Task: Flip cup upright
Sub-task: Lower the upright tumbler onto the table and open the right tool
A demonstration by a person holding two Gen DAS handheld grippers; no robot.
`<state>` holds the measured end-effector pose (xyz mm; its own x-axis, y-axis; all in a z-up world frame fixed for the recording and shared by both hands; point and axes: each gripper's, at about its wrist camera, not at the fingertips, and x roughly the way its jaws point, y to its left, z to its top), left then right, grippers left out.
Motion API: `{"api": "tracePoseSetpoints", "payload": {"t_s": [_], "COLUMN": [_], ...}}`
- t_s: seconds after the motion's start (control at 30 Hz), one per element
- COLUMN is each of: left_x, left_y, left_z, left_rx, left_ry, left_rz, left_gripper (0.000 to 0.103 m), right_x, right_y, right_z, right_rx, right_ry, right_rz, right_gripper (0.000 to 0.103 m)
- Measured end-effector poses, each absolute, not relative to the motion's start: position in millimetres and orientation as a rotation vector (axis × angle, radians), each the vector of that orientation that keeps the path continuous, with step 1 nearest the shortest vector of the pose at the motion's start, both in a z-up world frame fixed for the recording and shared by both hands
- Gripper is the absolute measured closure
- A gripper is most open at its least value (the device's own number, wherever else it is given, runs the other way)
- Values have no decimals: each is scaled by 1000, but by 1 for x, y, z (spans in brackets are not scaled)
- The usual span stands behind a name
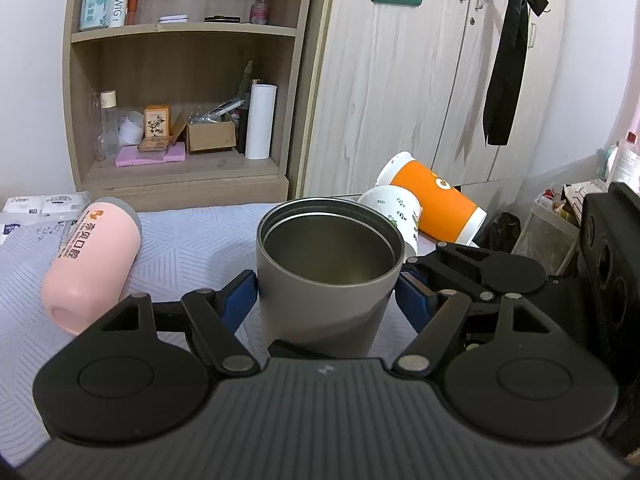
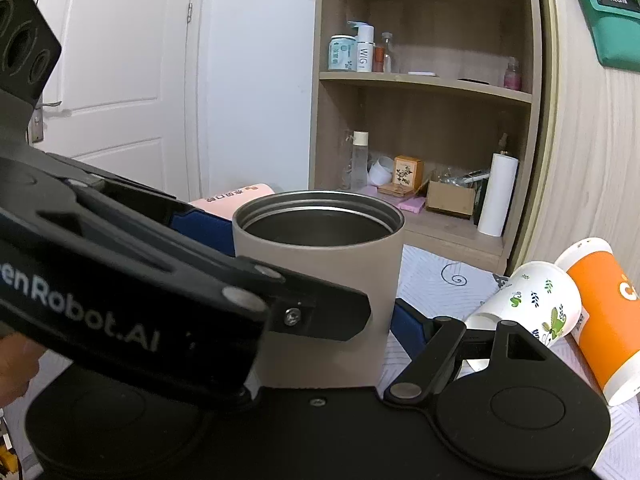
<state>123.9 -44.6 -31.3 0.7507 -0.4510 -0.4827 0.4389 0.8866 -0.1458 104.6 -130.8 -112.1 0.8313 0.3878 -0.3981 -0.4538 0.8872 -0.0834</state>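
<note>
Left gripper [image 1: 326, 294] gripped the upright grey metal-lined cup [image 1: 328, 264] on a pale patterned cloth [image 1: 192, 240] — right gripper [image 2: 320, 312] unclear — wooden shelf [image 1: 180, 36] behind.

Grey steel-lined cup [image 2: 320, 280] standing upright, mouth up, between the blue-padded fingers of the right gripper [image 2: 316, 300], whose right finger [image 2: 408, 330] stands just beside the cup wall. The left gripper [image 2: 160, 280] crosses the foreground from the left, its black linkage overlapping the cup's front. At right, a white leaf-print cup [image 2: 532, 300] and an orange cup [image 2: 604, 316] lie on their sides on the patterned cloth [image 2: 440, 276]; a wooden shelf unit [image 2: 424, 92] stands behind.
</note>
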Motion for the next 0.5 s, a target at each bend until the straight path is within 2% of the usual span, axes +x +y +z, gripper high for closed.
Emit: {"api": "tracePoseSetpoints", "payload": {"t_s": [0.07, 0.23, 0.5], "left_x": [125, 123, 95], "left_y": [-45, -41, -18], "left_z": [-32, -35, -24], "left_rx": [-36, -89, -115], "left_ry": [544, 577, 629], "left_rz": [-487, -490, -390], "left_gripper": [27, 26, 24], "right_x": [105, 93, 67], "right_y": [-132, -136, -148], "right_z": [-113, -111, -103], "right_rx": [-163, -165, -194], "right_ry": [386, 360, 387], "right_rz": [442, 404, 364], "right_gripper": [21, 12, 12]}}
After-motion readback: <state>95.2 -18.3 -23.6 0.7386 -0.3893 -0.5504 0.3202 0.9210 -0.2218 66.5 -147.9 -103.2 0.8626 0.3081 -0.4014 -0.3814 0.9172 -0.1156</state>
